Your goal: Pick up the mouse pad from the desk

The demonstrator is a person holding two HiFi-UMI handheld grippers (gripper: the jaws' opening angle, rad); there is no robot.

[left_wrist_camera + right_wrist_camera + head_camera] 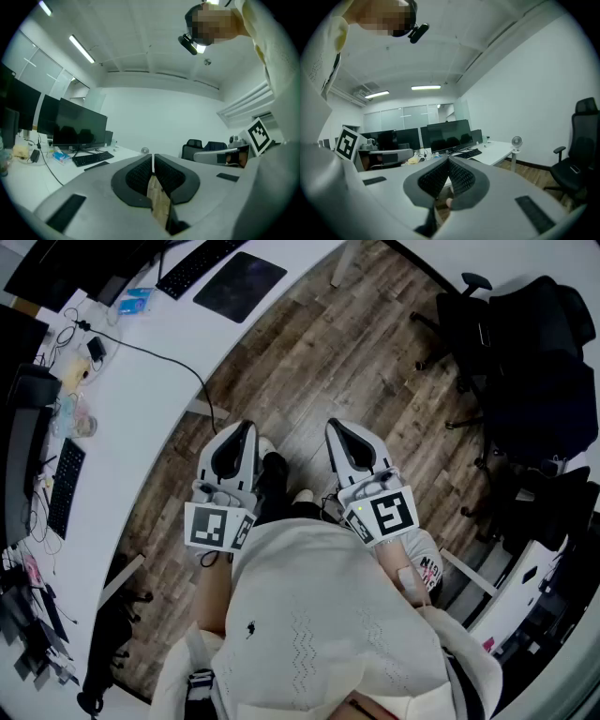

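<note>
Head view: a person in a white top stands on a wood floor [337, 343], looking steeply down at two grippers held close to the body.
Mouse pad: the mouse pad [239, 285] is a dark, flat rectangle. It lies on the white desk [141, 399] at the upper left, just beside a black keyboard [195, 264] and near the desk's edge. It is well apart from both grippers.
Left gripper: the left gripper [246, 427] points forward over the floor. Its own view shows the jaws pressed together with nothing between them.
Right gripper: the right gripper [336, 426] is held beside the left one. Its own view shows the jaws closed against each other, holding nothing.
Task stage: by my judgement the pickup has not begun, since neither gripper is at the desk.
Handling: the pad is probably light, thin and floppy. Its underside may cling to the desktop, and it will likely droop once lifted.
Where to hold: the corner or edge nearest the desk's rim looks best. The jaws would need to part first, then pinch across the pad's thin edge.
Risk: the flat edge may be hard to get under, and the keyboard could be nudged.
</note>
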